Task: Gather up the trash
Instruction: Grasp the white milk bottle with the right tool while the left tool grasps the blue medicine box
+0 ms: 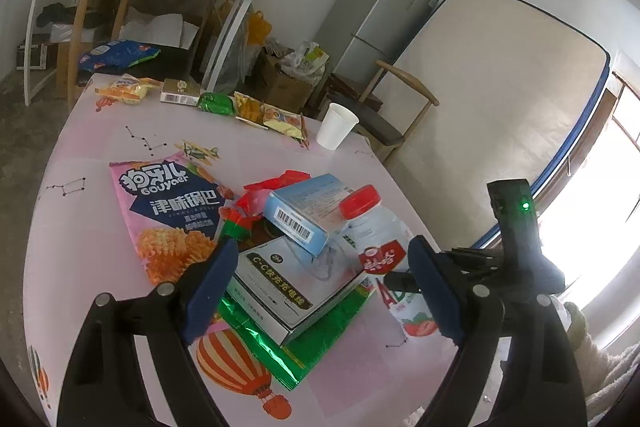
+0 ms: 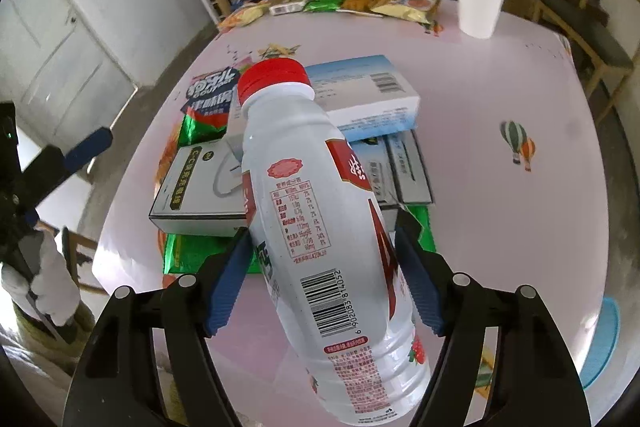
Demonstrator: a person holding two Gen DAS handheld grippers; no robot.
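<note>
A white milk bottle (image 2: 304, 187) with a red cap leans tilted over a pile of trash, and my right gripper (image 2: 322, 227) is shut on its middle, one blue pad against each side. The bottle (image 1: 372, 223) also shows in the left wrist view, at the pile's right edge. My left gripper (image 1: 322, 247) hangs open just above the pile with nothing between its fingers. The pile holds a light blue box (image 1: 308, 211), a white cable box (image 1: 296, 287), a green foil wrapper (image 1: 312, 343), a red wrapper (image 1: 272, 187) and a pink snack bag (image 1: 168, 211).
The pink tablecloth (image 1: 100, 147) covers the table. A white paper cup (image 1: 336, 127) stands near the far right edge, and several snack packets (image 1: 216, 103) lie along the far edge. Wooden chairs (image 1: 400, 107), a fridge and a shelf stand beyond.
</note>
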